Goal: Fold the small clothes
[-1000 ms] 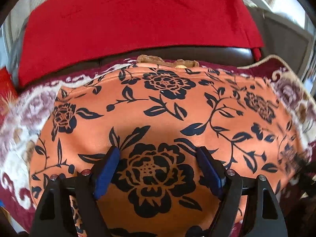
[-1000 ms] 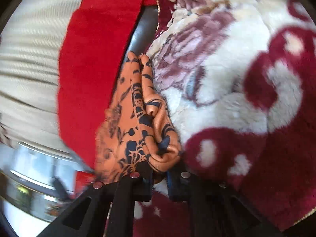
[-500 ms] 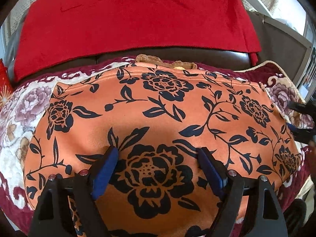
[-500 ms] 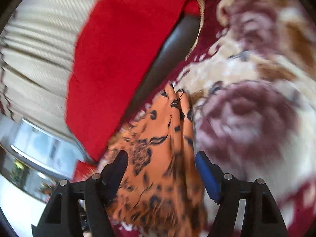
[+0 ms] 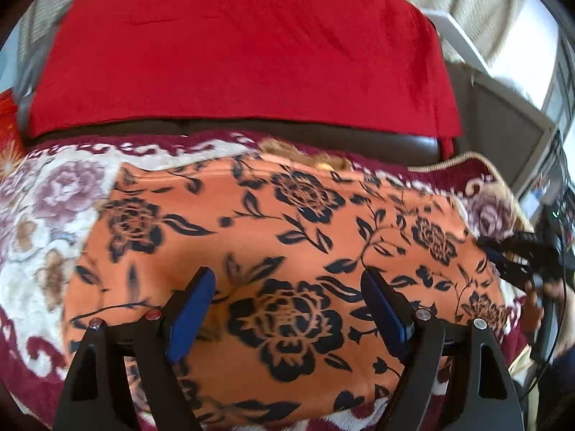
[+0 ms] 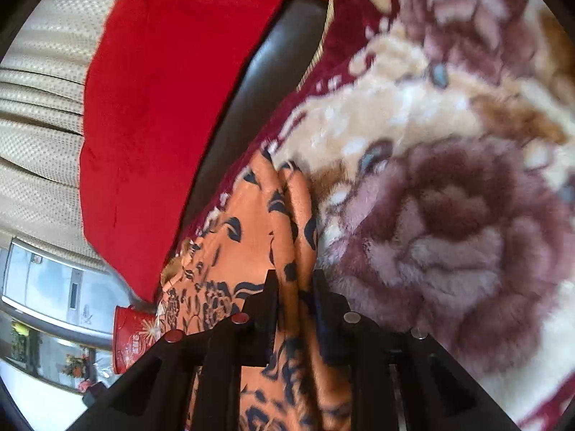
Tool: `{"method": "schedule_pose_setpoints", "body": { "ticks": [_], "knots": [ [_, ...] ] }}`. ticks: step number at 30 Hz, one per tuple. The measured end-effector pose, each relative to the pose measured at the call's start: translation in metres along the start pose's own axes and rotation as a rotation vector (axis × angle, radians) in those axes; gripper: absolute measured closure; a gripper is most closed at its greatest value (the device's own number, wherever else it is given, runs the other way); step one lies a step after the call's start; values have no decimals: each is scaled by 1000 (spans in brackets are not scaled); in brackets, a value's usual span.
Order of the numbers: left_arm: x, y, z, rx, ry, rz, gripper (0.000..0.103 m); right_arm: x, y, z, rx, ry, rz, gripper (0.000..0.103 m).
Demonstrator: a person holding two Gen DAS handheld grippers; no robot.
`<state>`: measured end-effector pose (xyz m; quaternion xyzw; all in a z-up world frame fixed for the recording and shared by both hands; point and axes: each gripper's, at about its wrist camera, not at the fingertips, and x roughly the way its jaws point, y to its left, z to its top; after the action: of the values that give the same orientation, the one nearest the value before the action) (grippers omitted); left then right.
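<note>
An orange garment [image 5: 287, 237] printed with black roses and vines lies spread flat on a plush floral blanket [image 5: 46, 215] in maroon, cream and mauve, which covers a dark leather seat [image 5: 377, 140]. Behind it a red cloth [image 5: 233, 46] drapes over the seat back, and beige curtain [image 6: 39, 107] hangs beyond that. The left gripper [image 5: 289, 309] hovers over the near middle of the garment with its blue-padded jaws wide apart, a large black rose showing between them; the pads do not press on the fabric. The right gripper [image 6: 293, 287] sits at the garment's right edge, where the fabric [image 6: 284, 215] is gathered into upright folds beside the blanket's big mauve flower. Its jaws have just been closing and now pinch that bunched edge between them, with cloth running down past the fingers toward the camera. In the left view this gripper shows as a dark shape [image 5: 521, 255] at the garment's far right corner, with a hand [image 5: 546, 294] behind it. A red tin-like object [image 6: 131, 337] with gold markings stands at lower left of the right view; its lettering is too blurred to read. No other writing is legible.
</note>
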<state>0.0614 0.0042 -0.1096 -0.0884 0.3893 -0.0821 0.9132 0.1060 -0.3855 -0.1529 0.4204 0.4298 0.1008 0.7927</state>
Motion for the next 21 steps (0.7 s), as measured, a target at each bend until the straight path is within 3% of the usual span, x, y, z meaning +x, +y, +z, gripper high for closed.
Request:
{"method": "schedule_pose_setpoints", "body": {
  "ticks": [4, 6, 7, 9, 10, 13, 16, 19, 21],
  "knots": [
    [11, 15, -5, -30, 61, 73, 20, -38, 34, -22, -116, -76, -8, 82],
    [15, 21, -10, -62, 84, 85, 20, -49, 57, -41, -187, -71, 36, 82],
    [16, 22, -11, -71, 88, 89, 20, -51, 65, -51, -209, -54, 66, 77],
    [17, 23, -13, -66, 88, 103, 20, -48, 73, -68, -226, -5, 114, 46],
    [17, 23, -14, -61, 91, 105, 20, -43, 73, -75, -227, 16, 122, 21],
    [13, 24, -16, -60, 95, 103, 20, -20, 60, -91, -208, 61, 104, 20],
    [6, 23, -15, -58, 87, 98, 20, -12, 29, -89, -91, 70, 53, 45],
    [4, 28, -15, -62, 86, 104, 20, -35, 30, -91, -71, 3, 59, 45],
    [8, 31, -17, -78, 101, 106, 20, -46, 41, -96, -112, -18, 95, 34]
  ]
}}
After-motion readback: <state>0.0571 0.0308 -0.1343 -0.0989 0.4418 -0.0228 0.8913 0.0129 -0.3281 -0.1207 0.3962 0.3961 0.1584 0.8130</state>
